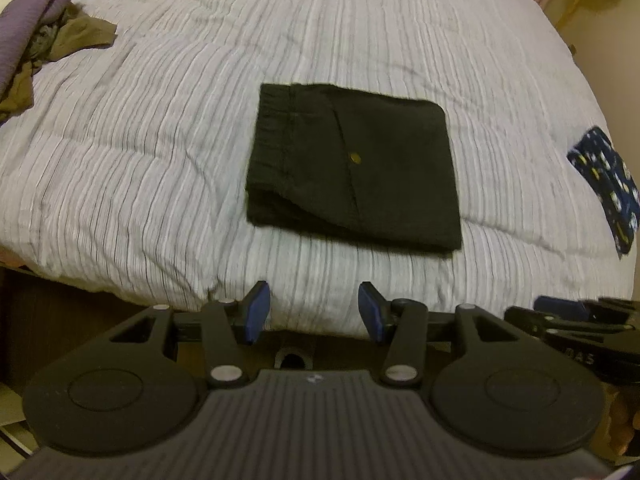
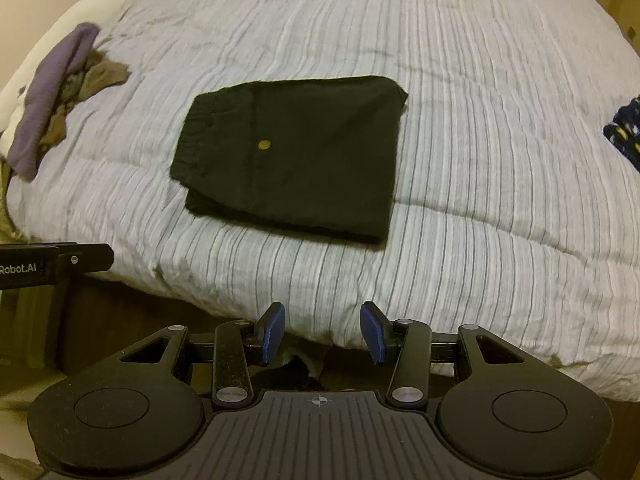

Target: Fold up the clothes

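One patterned navy cloth [image 2: 626, 132] is cut off at the frame's edge.

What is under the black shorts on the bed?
The black shorts lie folded on the striped blanket. Their own lower layers peek out at one edge. The blanket directly beneath is covered.

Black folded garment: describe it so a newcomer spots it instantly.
Start at the bed's striped grey-white comforter. In its middle lies the black folded garment, a flat, neat rectangle with one brass snap. The purple and olive heap at the left is crumpled; the navy patterned cloth sits at the right edge.
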Demonstrator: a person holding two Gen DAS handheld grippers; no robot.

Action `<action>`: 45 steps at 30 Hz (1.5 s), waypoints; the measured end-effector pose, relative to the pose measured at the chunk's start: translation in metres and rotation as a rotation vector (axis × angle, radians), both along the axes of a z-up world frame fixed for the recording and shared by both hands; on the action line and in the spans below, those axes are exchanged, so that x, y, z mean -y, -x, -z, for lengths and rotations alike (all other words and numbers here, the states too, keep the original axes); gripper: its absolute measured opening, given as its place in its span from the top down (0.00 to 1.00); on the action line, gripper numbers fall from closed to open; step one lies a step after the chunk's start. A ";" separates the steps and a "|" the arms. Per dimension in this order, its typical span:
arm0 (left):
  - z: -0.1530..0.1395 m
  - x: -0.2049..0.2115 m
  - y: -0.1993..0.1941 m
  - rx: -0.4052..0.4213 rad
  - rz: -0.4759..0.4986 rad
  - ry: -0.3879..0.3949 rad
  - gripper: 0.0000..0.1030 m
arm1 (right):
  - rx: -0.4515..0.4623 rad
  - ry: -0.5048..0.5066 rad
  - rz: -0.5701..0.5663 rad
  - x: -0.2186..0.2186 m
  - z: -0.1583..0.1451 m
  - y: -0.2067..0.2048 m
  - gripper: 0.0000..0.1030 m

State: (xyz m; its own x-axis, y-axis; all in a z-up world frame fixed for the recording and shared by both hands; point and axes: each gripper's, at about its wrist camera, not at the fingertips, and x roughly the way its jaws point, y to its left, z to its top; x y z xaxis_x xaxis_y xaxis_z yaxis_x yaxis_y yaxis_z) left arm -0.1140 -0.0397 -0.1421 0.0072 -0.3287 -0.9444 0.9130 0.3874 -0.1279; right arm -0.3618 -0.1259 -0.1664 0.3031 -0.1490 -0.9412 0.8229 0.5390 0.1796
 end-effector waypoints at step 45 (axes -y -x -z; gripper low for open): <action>0.256 0.105 -0.174 -0.768 -0.195 0.284 0.28 | 0.500 -0.273 0.440 0.173 0.191 0.010 0.09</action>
State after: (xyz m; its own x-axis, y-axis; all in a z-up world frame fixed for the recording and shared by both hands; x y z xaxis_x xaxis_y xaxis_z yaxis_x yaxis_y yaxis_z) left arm 0.0599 -0.1451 -0.3984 -0.5221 -0.6142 -0.5918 0.4526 0.3887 -0.8026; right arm -0.3717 -0.2990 -0.3570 0.6736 -0.1355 -0.7266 0.7375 0.0584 0.6728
